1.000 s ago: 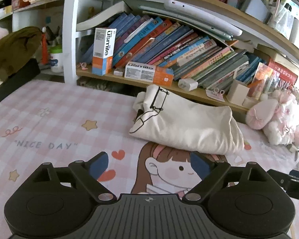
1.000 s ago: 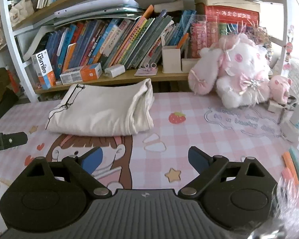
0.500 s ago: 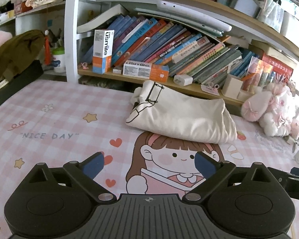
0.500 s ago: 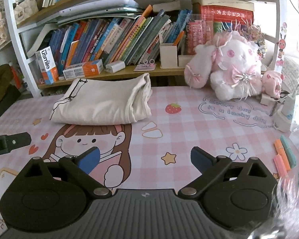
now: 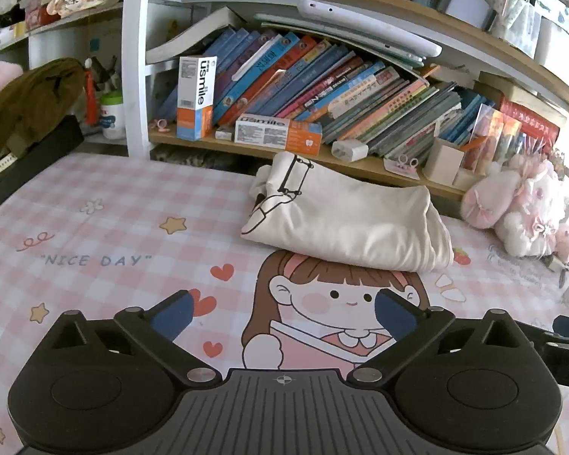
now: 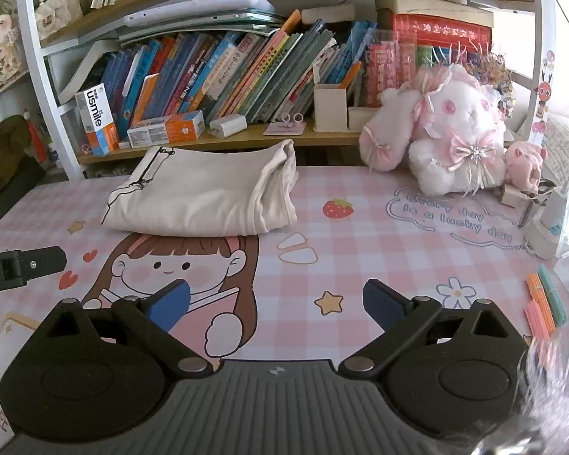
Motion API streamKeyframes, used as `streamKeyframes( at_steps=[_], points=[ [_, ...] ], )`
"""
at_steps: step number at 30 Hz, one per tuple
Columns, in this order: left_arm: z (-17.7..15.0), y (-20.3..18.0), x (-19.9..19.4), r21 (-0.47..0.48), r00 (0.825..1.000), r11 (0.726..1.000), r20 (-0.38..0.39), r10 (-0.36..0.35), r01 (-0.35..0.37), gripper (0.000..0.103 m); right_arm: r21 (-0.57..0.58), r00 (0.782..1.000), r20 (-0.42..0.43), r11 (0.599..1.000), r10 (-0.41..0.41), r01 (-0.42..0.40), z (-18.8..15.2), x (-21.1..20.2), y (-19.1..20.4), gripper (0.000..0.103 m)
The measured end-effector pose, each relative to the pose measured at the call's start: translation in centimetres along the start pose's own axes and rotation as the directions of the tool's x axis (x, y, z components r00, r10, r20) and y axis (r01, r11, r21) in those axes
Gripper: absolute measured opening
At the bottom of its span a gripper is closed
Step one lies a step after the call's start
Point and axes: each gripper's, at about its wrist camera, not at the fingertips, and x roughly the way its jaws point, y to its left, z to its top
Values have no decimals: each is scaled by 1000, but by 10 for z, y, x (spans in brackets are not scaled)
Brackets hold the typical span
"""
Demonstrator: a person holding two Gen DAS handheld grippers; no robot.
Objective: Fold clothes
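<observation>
- Cream cotton garment [image 5: 345,223]: lies folded at my twelve o'clock on the pink checked counter [image 5: 113,227].
- Left tool [image 5: 280,313]: jaws opening, empty.
- Right tool [image 6: 277,301]: spread, empty.
- Step: I judge folding finished; next, withdraw.

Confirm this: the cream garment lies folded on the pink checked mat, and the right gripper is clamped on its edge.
Wrong in one respect. The cream garment does lie folded on the pink checked mat, but the right gripper is open and clear of it, as the right wrist view shows.
</observation>
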Motion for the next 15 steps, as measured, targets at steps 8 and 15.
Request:
streamKeyframes(
  at_steps=[8, 15],
  points=[
    [-1, 1, 1, 2, 1000, 1000, -2, 4, -4, 103, -2, 1000, -4, 1000, 0, 0, -1, 2, 2, 99],
    [-1, 2, 4, -4, 1000, 1000, -9, 6, -7, 103, 4, 1000, -10, 1000, -2, 2, -1, 4, 2, 99]
  ],
)
